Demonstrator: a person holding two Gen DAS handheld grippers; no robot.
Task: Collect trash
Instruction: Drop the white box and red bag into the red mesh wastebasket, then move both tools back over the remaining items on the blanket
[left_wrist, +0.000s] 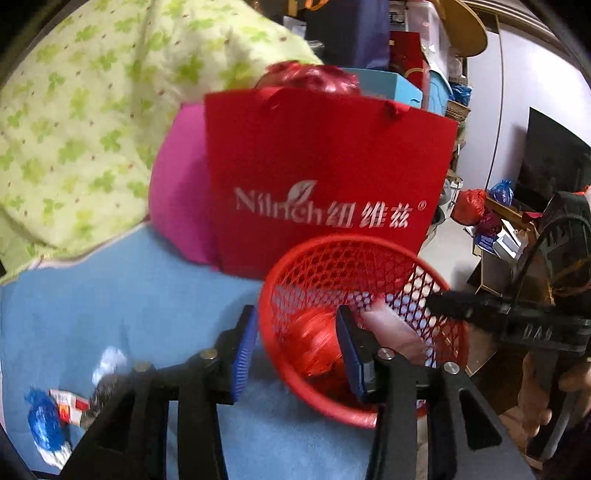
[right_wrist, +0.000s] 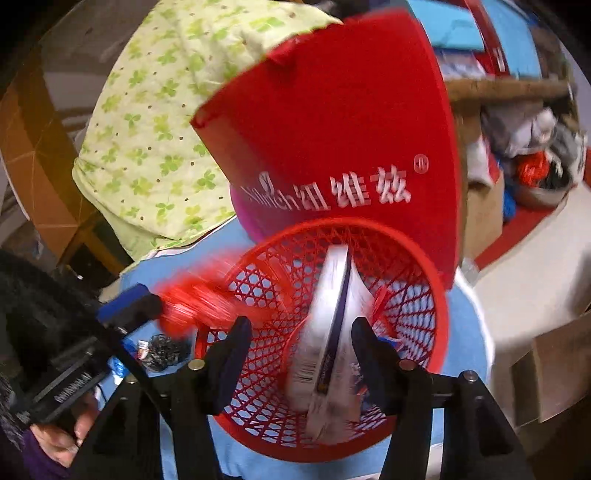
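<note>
Right now we hold both claws over the red mesh basket (right_wrist: 417, 295), which sits on the blue bedcover (left_wrist: 110, 295) just in front of a red paper bag (left_wrist: 321, 177) printed with white lettering. Our right gripper (right_wrist: 295, 354) has its jaws parted, and a flat white and purple packet (right_wrist: 328, 332) stands on edge between them inside the basket; motion blur keeps us from telling whether the pads touch it, though it looks released. Our left gripper (left_wrist: 295, 347) is likewise parted, one blue pad outside the basket's rim, the other inside it, clasping nothing. A crumpled red plastic bag (left_wrist: 317, 343) lies in the basket just beside the inner pad, blurred. More litter remains on the bedcover off to the left: a blue crumpled wrapper (left_wrist: 44, 421), a small red and white packet (left_wrist: 68, 404) and a dark crumpled wad (right_wrist: 162, 350). A green clover-print quilt (left_wrist: 92, 110) is heaped behind.
</note>
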